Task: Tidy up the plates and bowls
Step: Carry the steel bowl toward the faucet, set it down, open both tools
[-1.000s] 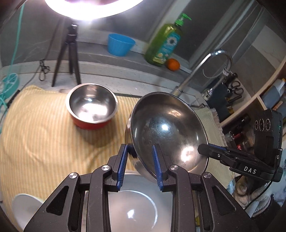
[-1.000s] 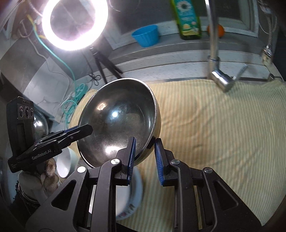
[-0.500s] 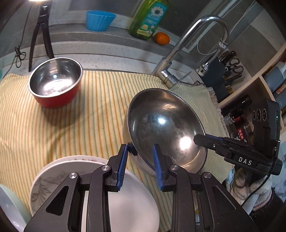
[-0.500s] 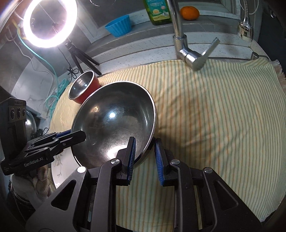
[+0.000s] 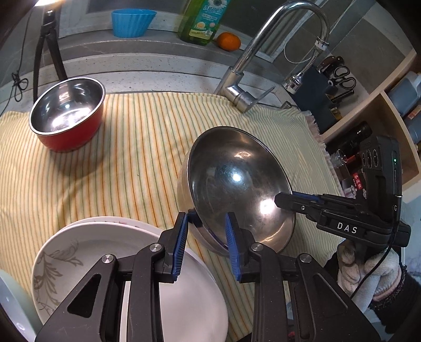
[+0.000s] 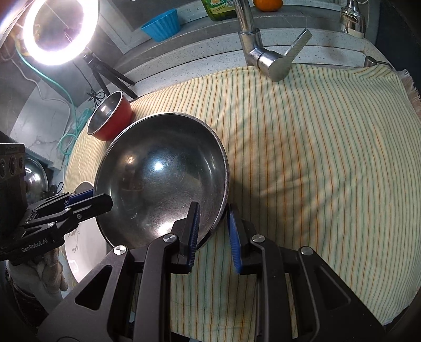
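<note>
A large steel bowl (image 5: 236, 184) (image 6: 160, 179) hangs tilted just over the striped cloth (image 5: 131, 157) (image 6: 315, 157), held from both sides. My left gripper (image 5: 206, 229) is shut on its near rim, one blue pad inside and one outside. At the opposite rim my right gripper (image 6: 211, 226) is shut on it the same way; its fingertips (image 5: 284, 200) show in the left wrist view. A red bowl with a steel inside (image 5: 65, 113) (image 6: 109, 118) stands at the cloth's far left. White stacked plates (image 5: 79, 252) (image 6: 84, 244) lie under my left gripper.
A chrome faucet (image 5: 244, 86) (image 6: 265, 58) rises behind the cloth. On the ledge stand a blue cup (image 5: 131, 22), a green soap bottle (image 5: 202, 21) and an orange (image 5: 229, 40). A ring light on a tripod (image 6: 55, 31) is far left; shelves (image 5: 381, 110) right.
Both grippers have carried the steel bowl down and away from the plates, over the striped cloth. Both stay shut on its rim.
</note>
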Demonstrator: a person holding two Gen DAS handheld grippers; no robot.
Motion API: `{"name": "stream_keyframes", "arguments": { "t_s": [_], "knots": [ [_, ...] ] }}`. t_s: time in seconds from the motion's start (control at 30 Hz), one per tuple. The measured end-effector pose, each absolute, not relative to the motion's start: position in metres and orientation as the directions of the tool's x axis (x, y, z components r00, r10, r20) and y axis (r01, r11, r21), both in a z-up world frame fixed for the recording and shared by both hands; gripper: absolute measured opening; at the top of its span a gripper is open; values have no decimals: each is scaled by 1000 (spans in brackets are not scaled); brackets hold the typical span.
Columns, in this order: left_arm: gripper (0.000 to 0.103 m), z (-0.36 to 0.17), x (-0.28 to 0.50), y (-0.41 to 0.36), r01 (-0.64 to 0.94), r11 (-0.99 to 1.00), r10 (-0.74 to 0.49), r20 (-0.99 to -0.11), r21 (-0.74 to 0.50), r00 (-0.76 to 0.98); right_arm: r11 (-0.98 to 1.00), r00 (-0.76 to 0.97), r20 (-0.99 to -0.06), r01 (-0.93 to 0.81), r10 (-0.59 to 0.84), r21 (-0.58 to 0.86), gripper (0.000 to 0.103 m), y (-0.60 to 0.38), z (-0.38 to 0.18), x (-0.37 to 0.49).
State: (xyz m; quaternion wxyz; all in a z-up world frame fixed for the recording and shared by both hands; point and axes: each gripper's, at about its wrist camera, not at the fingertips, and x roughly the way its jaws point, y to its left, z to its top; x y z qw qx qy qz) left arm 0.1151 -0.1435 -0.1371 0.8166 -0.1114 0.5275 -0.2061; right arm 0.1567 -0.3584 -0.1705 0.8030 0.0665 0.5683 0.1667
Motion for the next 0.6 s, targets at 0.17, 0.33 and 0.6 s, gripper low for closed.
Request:
{"name": "stream_keyframes", "arguments": {
  "t_s": [0.17, 0.33, 0.6],
  "knots": [
    [35, -134, 113, -141, 219, 896, -442, -817, -386, 371, 942, 334, -884, -189, 327, 277, 66, -358, -164, 153],
    [59, -126, 108, -135, 217, 902, -431, -810, -373, 398, 947, 360, -877, -172, 317, 271, 74, -361, -158, 151],
    [63, -119, 101, -114, 182, 908, -419, -803, -378, 423, 941, 409, -848, -142, 337, 306, 82, -365, -140, 147]
  ]
}}
